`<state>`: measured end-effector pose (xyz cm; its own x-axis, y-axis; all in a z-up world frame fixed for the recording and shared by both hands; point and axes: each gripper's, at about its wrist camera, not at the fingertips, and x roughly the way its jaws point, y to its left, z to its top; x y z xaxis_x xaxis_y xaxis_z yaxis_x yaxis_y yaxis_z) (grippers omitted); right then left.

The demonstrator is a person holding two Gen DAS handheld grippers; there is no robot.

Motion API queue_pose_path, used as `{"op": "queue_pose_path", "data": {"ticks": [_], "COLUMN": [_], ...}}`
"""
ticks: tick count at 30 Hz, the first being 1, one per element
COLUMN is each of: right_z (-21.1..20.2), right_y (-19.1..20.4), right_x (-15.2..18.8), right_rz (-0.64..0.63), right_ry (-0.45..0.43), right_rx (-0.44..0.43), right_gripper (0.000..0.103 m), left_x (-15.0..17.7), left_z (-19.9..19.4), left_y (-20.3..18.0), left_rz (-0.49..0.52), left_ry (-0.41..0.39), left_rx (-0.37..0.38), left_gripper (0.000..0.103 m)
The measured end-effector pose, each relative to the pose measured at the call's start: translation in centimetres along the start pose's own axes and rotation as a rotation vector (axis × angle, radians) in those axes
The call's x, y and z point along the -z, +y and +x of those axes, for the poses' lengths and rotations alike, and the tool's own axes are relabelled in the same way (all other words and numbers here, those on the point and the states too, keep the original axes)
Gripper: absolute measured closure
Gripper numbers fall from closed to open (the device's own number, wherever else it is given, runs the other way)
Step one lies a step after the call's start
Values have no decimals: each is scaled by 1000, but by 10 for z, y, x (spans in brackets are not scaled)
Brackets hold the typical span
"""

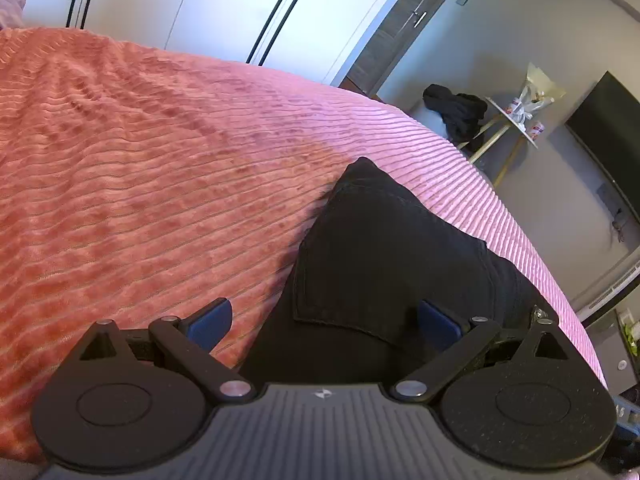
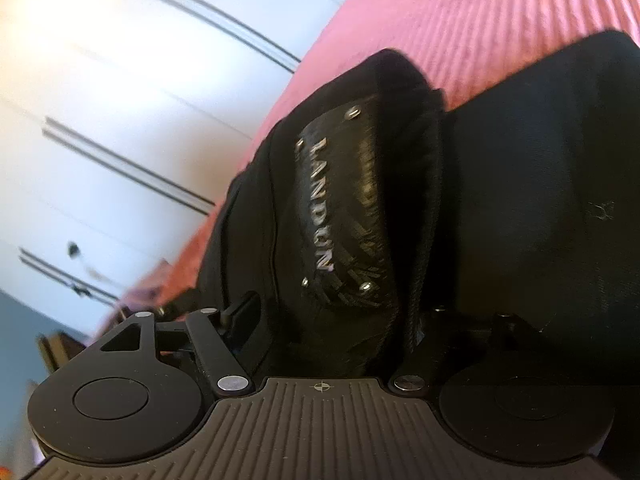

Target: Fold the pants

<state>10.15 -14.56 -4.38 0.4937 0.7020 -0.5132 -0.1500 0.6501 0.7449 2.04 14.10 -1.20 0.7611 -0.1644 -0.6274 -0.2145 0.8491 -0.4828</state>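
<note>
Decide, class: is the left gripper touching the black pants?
Cannot tell. In the left wrist view the left gripper is wide open around the black pants on the pink bedspread, but no contact or gap shows plainly.

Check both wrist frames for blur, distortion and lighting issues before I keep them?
Left wrist: sharp; fisheye bends the wardrobe doors; the black pants lose detail against the pink bedspread. Right wrist: motion-blurred and tilted, though the waistband patch lettering is legible; the surrounding pants are near-solid black.
</note>
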Motion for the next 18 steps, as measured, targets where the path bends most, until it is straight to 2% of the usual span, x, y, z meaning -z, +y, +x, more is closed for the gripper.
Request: {"op": "queue_pose_path", "data": {"ticks": [1, 4, 5, 7, 9, 12, 15, 18], "right_z": [0, -3, -4, -16, -26, -33, -47, -63], "right_y": [1, 2, 2, 1, 10, 38, 61, 78], "right_x": [1, 6, 8, 14, 19, 24, 26, 19], "right_rz": [-1, 15, 20, 30, 5, -72, -117, -136], "right_ry": [-7, -33, -43, -62, -90, -138, -192, -249], "right_rx": [8, 43, 57, 59, 67, 71, 46, 8], "right_gripper": [27, 42, 51, 59, 73, 81, 82, 83], "left_x": [0, 1, 2, 2, 3, 4, 4, 2], "left_z": [0, -1, -1, -2, -5, -13, -25, -30], "left_y": [0, 0, 0, 0, 0, 4, 14, 24], "left_rz": [-4, -16, -16, -15, -20, -51, -123, -192], "left_ry": [0, 0, -2, -7, -24, -84, -177, -207], "left_rx": [-2, -8, -13, -19, -20, -30, -26, -5], "left_gripper": [4, 4, 4, 4, 4, 4, 4, 4]}}
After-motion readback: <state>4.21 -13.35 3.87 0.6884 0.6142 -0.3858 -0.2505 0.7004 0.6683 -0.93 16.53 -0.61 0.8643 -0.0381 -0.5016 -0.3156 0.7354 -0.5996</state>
